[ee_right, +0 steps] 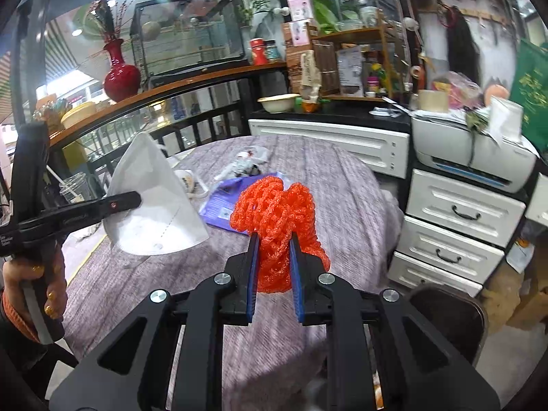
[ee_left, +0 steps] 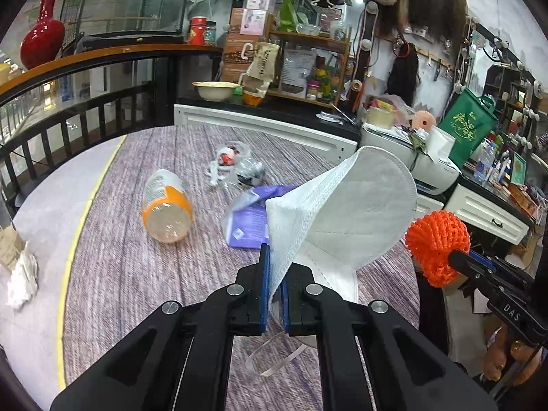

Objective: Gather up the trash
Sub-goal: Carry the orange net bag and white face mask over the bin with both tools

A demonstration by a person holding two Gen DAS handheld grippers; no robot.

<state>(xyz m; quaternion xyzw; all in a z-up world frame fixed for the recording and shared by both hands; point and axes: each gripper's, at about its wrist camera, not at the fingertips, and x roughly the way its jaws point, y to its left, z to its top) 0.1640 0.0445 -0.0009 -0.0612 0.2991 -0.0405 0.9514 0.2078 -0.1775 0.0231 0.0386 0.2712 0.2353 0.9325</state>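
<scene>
Far to the left I saw a crumpled white tissue (ee_left: 22,279) lying by the edge of the round table (ee_left: 137,274), which had a purple-grey striped cloth on it. Next came an empty bottle with an orange label (ee_left: 167,205), lying on its side with its bottom toward my left camera. Behind it sat a little heap of clear plastic wrappers (ee_left: 236,166) with red and black bits inside. A flat purple packet (ee_left: 248,217) lay just to the right of the bottle, partly hidden.

In the middle, my left claw (ee_left: 275,286) was squeezed tight on a white face mask (ee_left: 346,202). The mask stuck up in the air above the table, and its ear loop (ee_left: 274,363) hung down below the blue pads. In the right camera I could see a hand (ee_right: 34,294) holding that claw by its handle.

Further right, my right claw (ee_right: 274,257) was closed on an orange foam net (ee_right: 274,212). The net bulged out above and around the blue pads, and it was up off the cloth too. In the left camera it looked like a fuzzy orange ball, near the mask but not touching it.

At the far right stood white drawers (ee_right: 459,226) with a white printer (ee_right: 469,157) on top, and a green bag (ee_left: 469,126) behind.
</scene>
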